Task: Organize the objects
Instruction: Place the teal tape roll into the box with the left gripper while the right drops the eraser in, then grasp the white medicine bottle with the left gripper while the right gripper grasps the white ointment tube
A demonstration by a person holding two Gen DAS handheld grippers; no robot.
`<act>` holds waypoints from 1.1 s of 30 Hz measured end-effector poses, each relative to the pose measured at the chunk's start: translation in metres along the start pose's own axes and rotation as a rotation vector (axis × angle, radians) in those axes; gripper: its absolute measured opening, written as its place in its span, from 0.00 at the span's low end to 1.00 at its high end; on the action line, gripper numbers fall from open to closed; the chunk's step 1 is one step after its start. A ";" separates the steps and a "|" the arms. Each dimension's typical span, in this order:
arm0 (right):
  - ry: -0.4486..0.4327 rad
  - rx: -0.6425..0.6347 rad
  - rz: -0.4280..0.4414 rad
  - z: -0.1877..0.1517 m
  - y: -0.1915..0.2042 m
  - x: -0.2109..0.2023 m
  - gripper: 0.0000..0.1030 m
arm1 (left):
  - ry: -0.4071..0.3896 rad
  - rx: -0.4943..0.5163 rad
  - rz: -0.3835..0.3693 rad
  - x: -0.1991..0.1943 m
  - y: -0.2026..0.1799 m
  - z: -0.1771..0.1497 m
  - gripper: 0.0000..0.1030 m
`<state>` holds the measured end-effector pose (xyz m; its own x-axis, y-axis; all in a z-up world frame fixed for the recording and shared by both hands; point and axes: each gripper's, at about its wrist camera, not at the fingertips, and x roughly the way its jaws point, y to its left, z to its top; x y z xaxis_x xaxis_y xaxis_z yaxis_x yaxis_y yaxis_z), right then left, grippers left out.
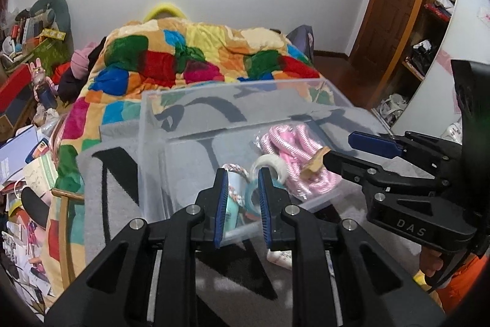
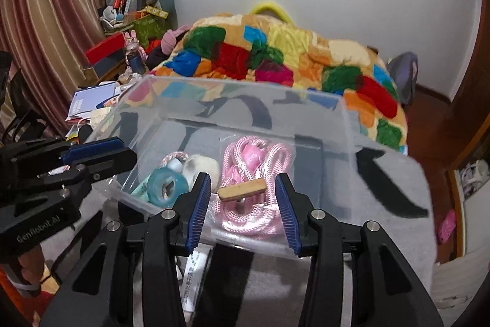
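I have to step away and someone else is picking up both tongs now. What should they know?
Left tongs: open, empty, near the clear box's front edge.
Right tongs: open, empty, at the same edge.
In the box: pink rope, wooden clip on it, blue tape roll, white tape roll, small bottle.
Left: a white packet lies on the grey blanket outside the box.

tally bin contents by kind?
Inside the bin:
Tape rolls: 2, teal, white
Pink rope: 1
Wooden piece: 1
Bottle-like item with braided cord: 1
Total: 5 visible; others may be hidden.
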<state>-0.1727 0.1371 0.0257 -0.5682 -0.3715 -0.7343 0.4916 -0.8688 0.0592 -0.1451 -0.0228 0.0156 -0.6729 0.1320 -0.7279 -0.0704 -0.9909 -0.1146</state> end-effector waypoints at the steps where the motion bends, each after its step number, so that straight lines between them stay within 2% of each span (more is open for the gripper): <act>1: -0.015 -0.008 -0.004 -0.001 0.001 -0.007 0.39 | -0.008 0.003 -0.002 -0.004 -0.001 0.000 0.18; 5: -0.052 -0.020 0.005 -0.010 0.002 -0.028 0.39 | -0.031 0.019 -0.009 -0.022 -0.008 -0.009 0.21; 10: -0.052 -0.020 0.027 -0.030 0.001 -0.044 0.39 | 0.001 0.018 -0.052 -0.026 -0.019 -0.030 0.22; 12: -0.040 -0.023 0.026 -0.038 0.002 -0.046 0.39 | 0.023 0.016 -0.066 -0.022 -0.024 -0.037 0.33; 14: -0.024 -0.016 0.026 -0.050 0.001 -0.046 0.39 | 0.064 0.013 -0.064 -0.009 -0.028 -0.044 0.37; 17: 0.011 -0.005 0.039 -0.066 0.001 -0.043 0.39 | 0.133 -0.001 -0.067 0.013 -0.032 -0.049 0.37; 22: 0.068 0.019 0.064 -0.080 -0.001 -0.031 0.39 | 0.176 -0.040 -0.068 0.031 -0.030 -0.055 0.37; 25: 0.092 0.033 0.106 -0.081 0.001 -0.025 0.39 | 0.175 -0.076 -0.097 0.027 -0.021 -0.060 0.37; 27: 0.102 0.033 0.127 -0.080 0.005 -0.021 0.39 | 0.167 -0.081 -0.087 0.019 -0.014 -0.063 0.37; 33: 0.126 0.002 0.122 -0.081 0.020 -0.001 0.39 | 0.179 -0.098 -0.072 0.008 0.004 -0.069 0.37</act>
<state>-0.1091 0.1471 -0.0270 -0.4170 -0.4303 -0.8006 0.5506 -0.8204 0.1542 -0.0996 -0.0239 -0.0370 -0.5264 0.2132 -0.8231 -0.0356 -0.9727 -0.2292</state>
